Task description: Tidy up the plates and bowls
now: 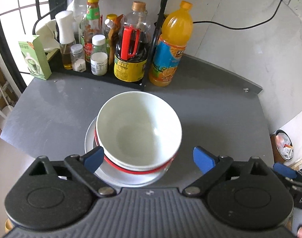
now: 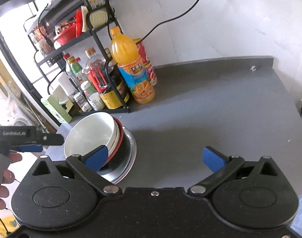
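On the counter (image 1: 220,103), stacked bowls (image 1: 139,129) on plates (image 1: 119,176): glazed, slippery, breakable, heavy. Left gripper (image 1: 151,158) and right gripper (image 2: 158,158) both spread, empty; grab rims.

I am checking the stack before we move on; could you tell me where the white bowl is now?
The white bowl tops the stack on the grey counter, nested in a red-rimmed bowl over plates, just before the condiment rack.

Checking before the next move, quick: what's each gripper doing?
Left gripper: open, straddling the stacked bowls, not clamped.
Right gripper: open, empty.
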